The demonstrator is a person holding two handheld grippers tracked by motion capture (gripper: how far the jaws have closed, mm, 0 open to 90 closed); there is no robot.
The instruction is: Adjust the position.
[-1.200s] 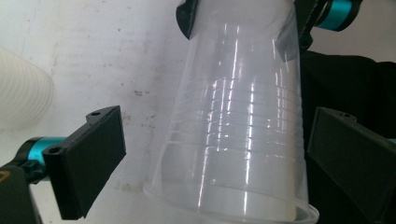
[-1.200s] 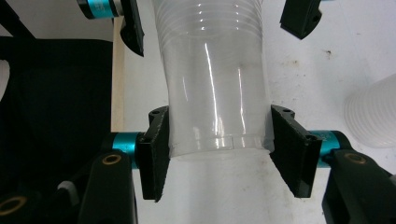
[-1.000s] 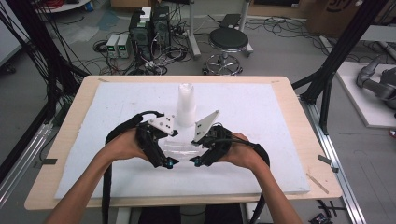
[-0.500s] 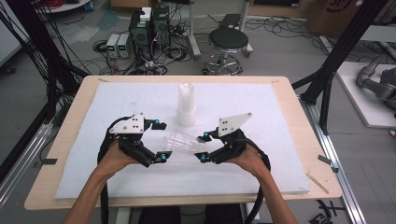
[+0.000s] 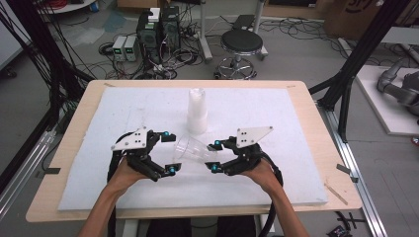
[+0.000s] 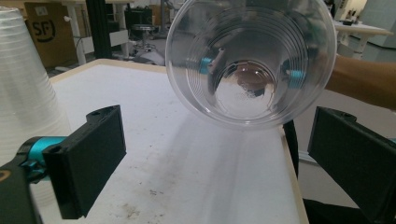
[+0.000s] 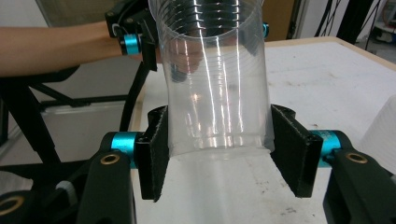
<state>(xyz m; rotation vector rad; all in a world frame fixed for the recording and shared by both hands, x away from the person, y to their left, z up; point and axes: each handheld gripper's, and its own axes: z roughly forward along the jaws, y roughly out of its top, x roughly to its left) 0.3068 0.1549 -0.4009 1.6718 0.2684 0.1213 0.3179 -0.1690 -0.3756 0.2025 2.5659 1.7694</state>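
A single clear plastic cup (image 5: pixel 194 150) lies level above the white mat, its base end pinched between the pads of my right gripper (image 5: pixel 215 155). In the right gripper view both pads press the cup (image 7: pixel 217 88) near its base, with the gripper (image 7: pixel 217 149) shut on it. The cup's open mouth (image 6: pixel 250 60) faces my left gripper (image 6: pixel 219 158), whose black jaws stand wide apart with nothing between them. From above, the left gripper (image 5: pixel 169 151) sits just left of the cup's rim. A white stack of cups (image 5: pixel 196 111) stands upright behind both.
A white foam mat (image 5: pixel 99 163) covers the wooden table (image 5: pixel 321 123). The cup stack (image 6: pixel 23 84) rises close beside my left gripper's left jaw, and its edge (image 7: pixel 380 126) shows right of my right gripper. Computers, cables and a stool sit on the floor beyond the far edge.
Both hands have come down and back toward the near edge, away from the stack. The right gripper carries the single cup along, and the left gripper has drawn left off it.
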